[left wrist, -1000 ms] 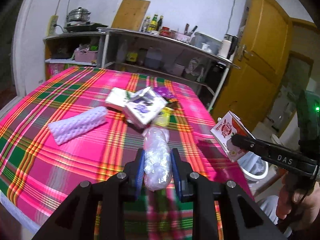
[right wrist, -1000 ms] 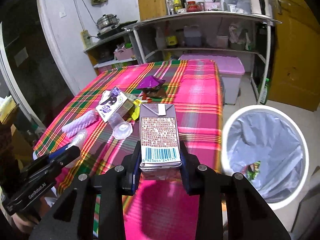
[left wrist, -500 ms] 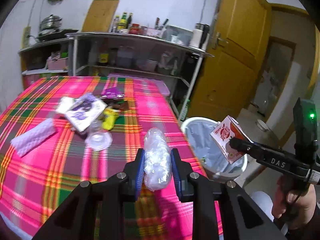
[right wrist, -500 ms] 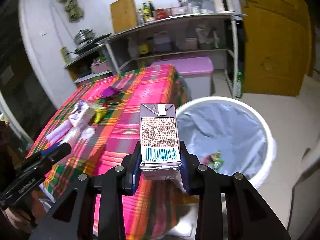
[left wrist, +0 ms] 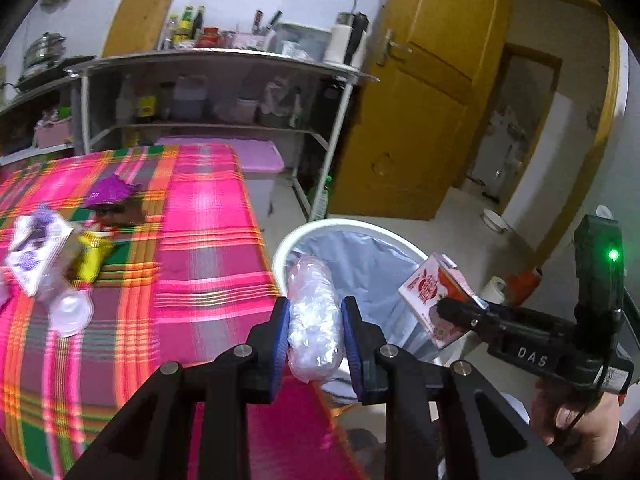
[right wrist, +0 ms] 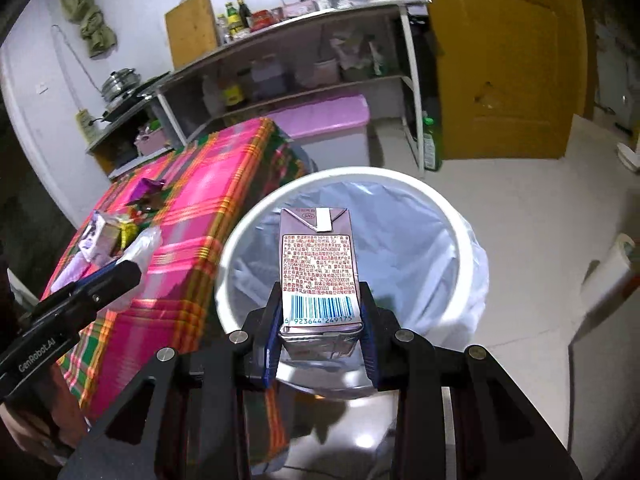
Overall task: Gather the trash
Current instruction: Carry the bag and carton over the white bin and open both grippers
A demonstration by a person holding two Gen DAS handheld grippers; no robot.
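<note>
Silver carton [right wrist: 317, 276], barcode 6 923644 249175 facing the camera, sits pinched upright in the right tool [right wrist: 319, 334] above the lined bin [right wrist: 452, 224]. Left tool [left wrist: 314, 344], marked GenRobot.AI, clamps a crumpled clear bag [left wrist: 314, 312] at the plaid surface's [left wrist: 208, 248] edge, beside the bin.

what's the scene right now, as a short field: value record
left gripper: shut on crumpled plastic
right gripper: shut on carton
carton position: over the bin
plastic position: at table edge, beside bin
bin: white, lined, open
table: plaid cloth, purple carton, clear cup, yellow wrapper and purple wrapper left on it
</note>
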